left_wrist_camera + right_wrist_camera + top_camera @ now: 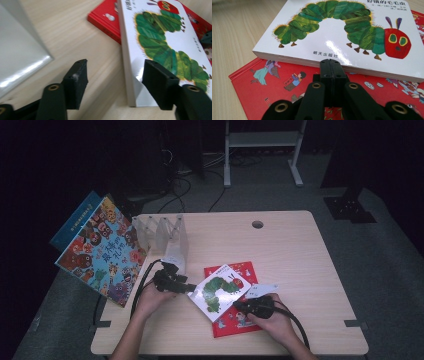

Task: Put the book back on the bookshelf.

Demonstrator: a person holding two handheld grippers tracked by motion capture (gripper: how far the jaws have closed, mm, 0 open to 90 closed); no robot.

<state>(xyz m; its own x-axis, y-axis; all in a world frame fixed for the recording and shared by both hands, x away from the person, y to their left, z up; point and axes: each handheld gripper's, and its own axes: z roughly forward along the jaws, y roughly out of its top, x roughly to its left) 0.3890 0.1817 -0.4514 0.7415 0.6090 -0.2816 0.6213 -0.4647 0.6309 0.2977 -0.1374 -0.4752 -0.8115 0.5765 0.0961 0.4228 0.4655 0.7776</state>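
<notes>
A white board book with a green caterpillar (218, 290) lies askew on a larger red picture book (244, 270) near the table's front middle. My left gripper (191, 288) is at the white book's left corner. In the left gripper view it (115, 75) is open, the book's corner (130, 82) sits between the jaws, and one jaw reaches over the cover without pressing. My right gripper (237, 305) rests over the red book (262, 82). Its jaws (332, 65) are shut together with nothing between them, tips at the white book's (332, 30) near edge.
A clear plastic file rack (162, 235) stands behind the left hand, and its sheet (17, 50) is close to the left gripper. A colourful book (102, 250) and a blue one (75, 222) lean off the table's left edge. The wooden table (295, 255) has a cable hole (257, 224).
</notes>
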